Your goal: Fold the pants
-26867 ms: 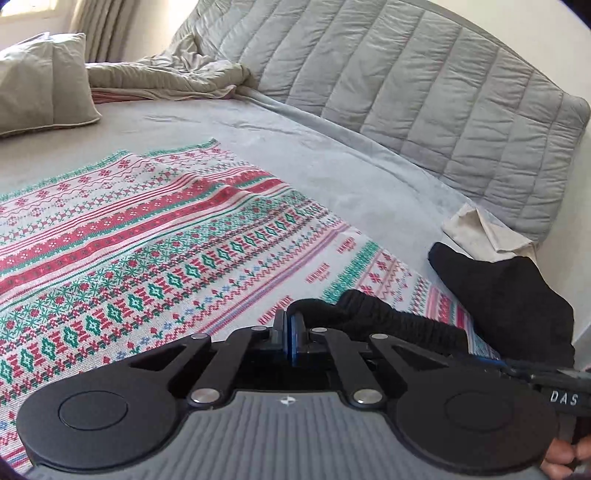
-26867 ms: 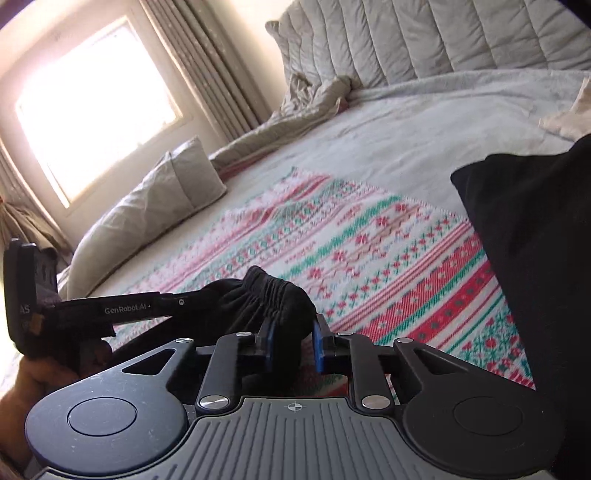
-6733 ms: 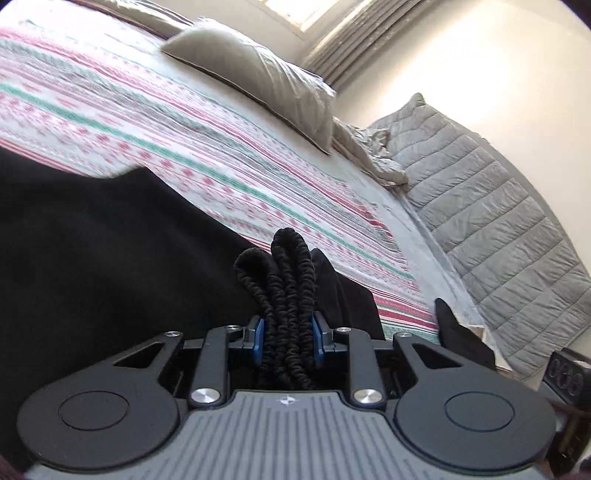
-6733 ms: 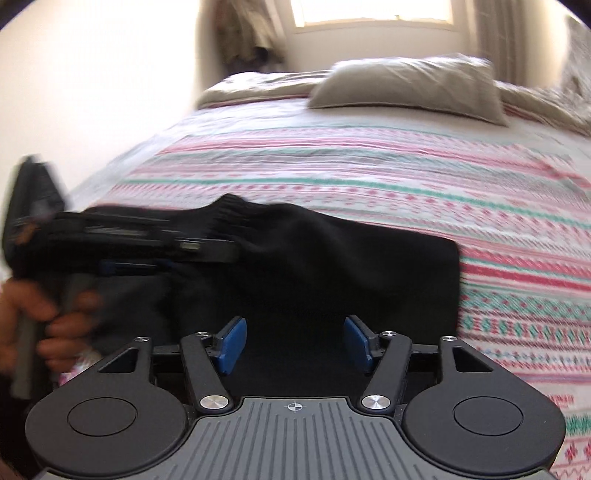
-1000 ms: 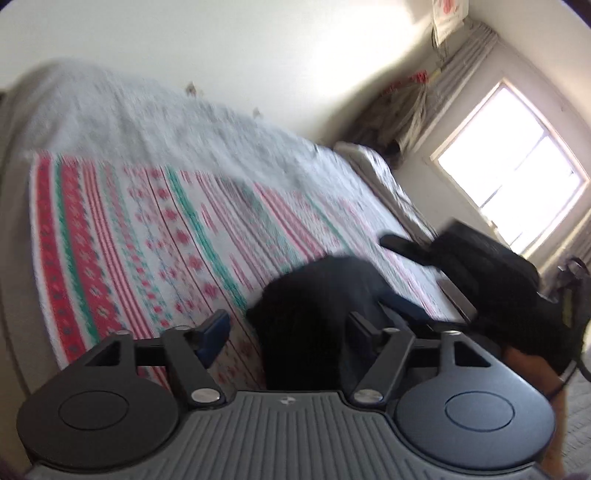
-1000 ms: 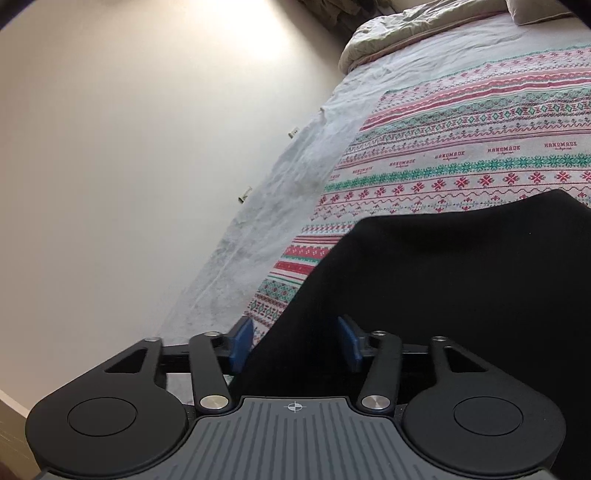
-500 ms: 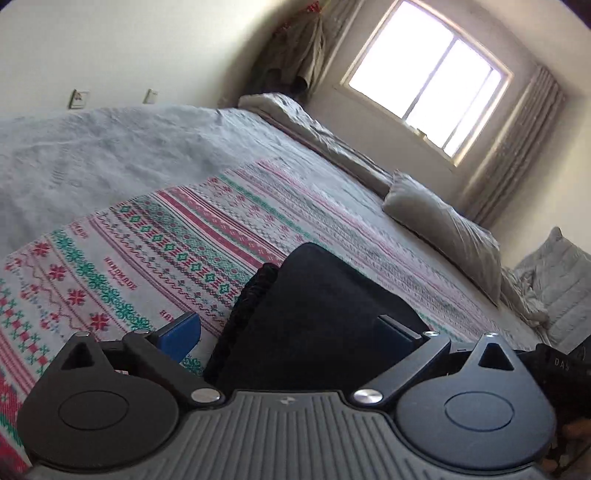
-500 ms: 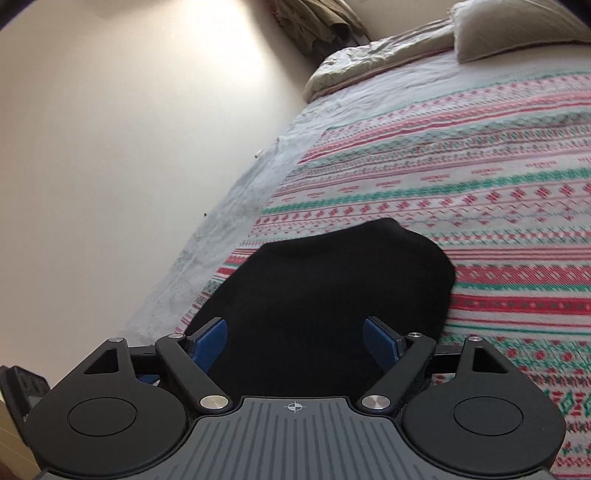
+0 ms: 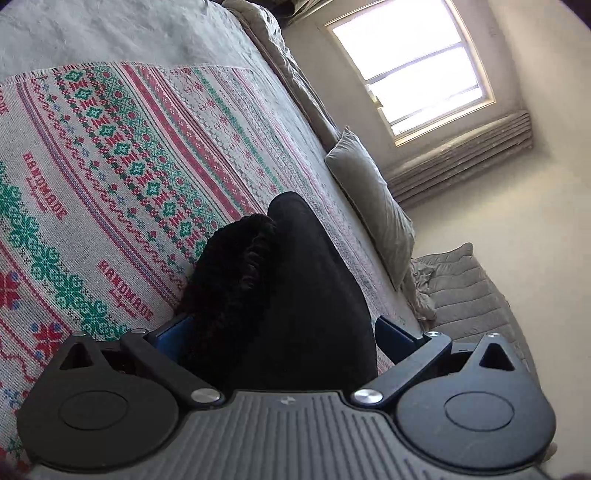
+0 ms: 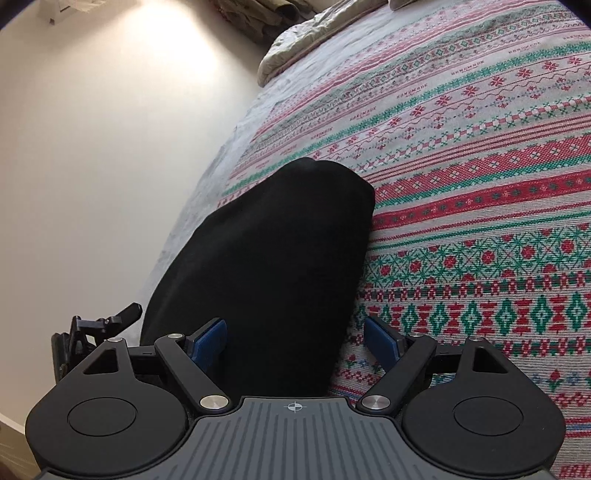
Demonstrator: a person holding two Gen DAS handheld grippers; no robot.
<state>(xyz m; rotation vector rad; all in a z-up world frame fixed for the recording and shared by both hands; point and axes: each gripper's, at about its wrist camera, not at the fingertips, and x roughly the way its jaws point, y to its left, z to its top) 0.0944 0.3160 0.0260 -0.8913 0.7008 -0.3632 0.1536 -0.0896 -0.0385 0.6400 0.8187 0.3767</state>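
Observation:
The black pants (image 9: 291, 280) lie folded in a compact bundle on the patterned blanket (image 9: 110, 155), the gathered elastic waistband (image 9: 240, 266) showing at the left side. My left gripper (image 9: 284, 336) is open, its blue pads spread on either side of the bundle's near end. In the right wrist view the same pants (image 10: 280, 258) lie as a smooth black rectangle on the blanket (image 10: 480, 184). My right gripper (image 10: 299, 339) is open over the bundle's near right edge, gripping nothing. The left gripper's body (image 10: 92, 328) shows at the lower left.
The blanket covers a grey bed. A grey pillow (image 9: 373, 210) lies under the window (image 9: 413, 62), with a quilted headboard (image 9: 469, 291) beyond. A rumpled duvet (image 10: 314, 33) lies at the bed's far end. A white wall (image 10: 92, 147) runs along the bed's left side.
Both grippers have swung and moved closer to the folded pants and stay open. The left view has rolled so the window now sits at upper right.

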